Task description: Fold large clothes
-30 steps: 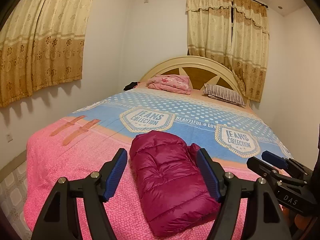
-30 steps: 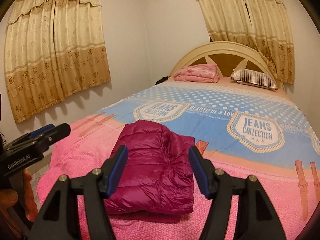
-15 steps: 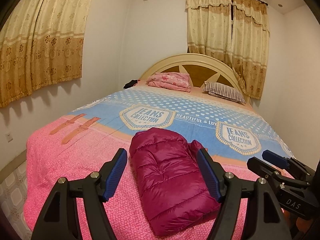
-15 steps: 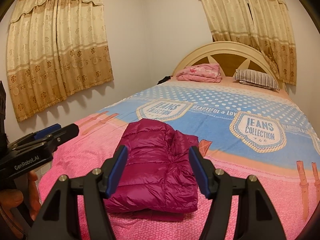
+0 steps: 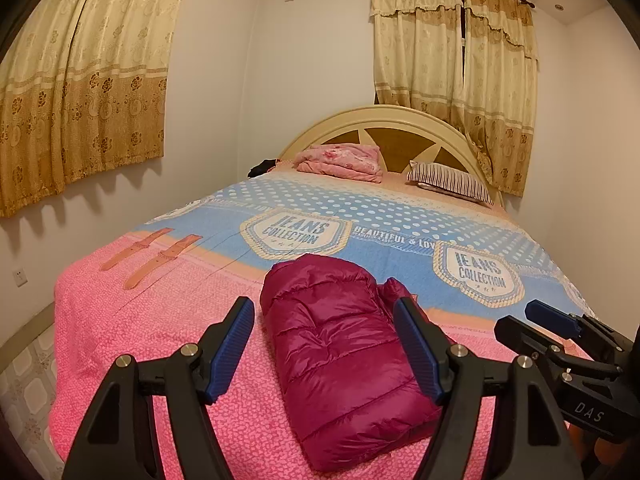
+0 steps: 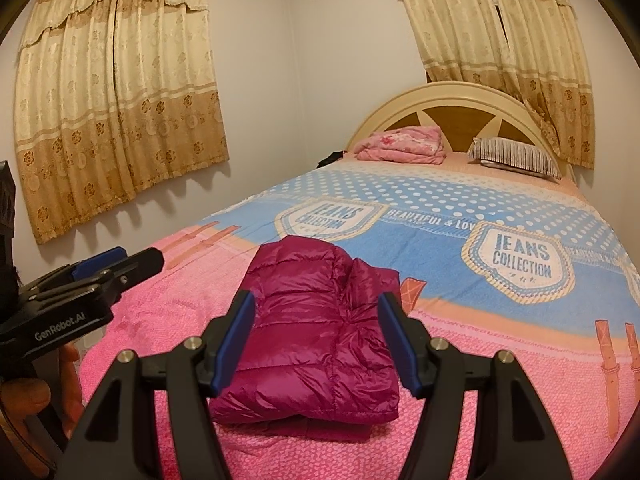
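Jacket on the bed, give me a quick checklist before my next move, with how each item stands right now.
1. Jacket folded into a compact bundle: ok.
2. Jacket lying fully on the bed, away from its edges: ok.
3. Left gripper open, nothing between its pads: ok.
4. Right gripper open, nothing between its pads: ok.
5. No loose part sticking out: not ok, a puffy lump, perhaps a sleeve, bulges on the right side.
6. Underside of the fold lying flat: cannot tell, hidden beneath the bundle.
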`<state>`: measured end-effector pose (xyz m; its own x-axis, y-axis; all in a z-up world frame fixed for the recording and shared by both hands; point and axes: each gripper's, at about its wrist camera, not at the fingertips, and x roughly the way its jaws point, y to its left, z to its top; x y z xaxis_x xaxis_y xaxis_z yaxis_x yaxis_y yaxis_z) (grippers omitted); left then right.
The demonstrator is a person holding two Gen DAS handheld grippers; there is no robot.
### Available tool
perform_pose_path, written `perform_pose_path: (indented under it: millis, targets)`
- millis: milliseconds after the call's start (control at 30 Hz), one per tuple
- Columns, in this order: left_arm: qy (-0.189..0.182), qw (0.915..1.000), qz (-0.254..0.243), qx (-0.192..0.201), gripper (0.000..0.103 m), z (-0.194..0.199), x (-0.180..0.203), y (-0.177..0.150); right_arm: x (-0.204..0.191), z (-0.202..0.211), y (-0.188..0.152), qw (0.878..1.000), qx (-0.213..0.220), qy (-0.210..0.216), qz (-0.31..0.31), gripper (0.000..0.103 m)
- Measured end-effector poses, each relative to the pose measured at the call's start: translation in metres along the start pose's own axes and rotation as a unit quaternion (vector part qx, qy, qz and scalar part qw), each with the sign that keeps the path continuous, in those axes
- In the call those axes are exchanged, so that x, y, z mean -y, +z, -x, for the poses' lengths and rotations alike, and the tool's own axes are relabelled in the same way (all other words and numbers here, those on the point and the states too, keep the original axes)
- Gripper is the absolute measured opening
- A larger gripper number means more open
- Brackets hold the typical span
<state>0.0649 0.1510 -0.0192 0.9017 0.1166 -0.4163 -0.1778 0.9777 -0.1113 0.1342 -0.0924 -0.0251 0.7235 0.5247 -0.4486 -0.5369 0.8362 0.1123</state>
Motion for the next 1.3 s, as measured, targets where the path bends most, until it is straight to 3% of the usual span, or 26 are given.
perform_pose_path:
  millis: [833, 1300]
  targets:
    - [0.016, 0.9998, 0.002, -0.008, 0.073, -0.0041, -0.0057, 0.0021, -0.0042, -0.0036, -0.0018, 1.000, -0.004, 0.005, 0.004, 0.067]
    - [0.042, 0.9991, -0.005, -0.005, 0.085, -0.0086, -0.0062, 0.0019, -0.0016, -0.0009, -0.0047, 1.000, -0.004, 0.007, 0.010, 0.067]
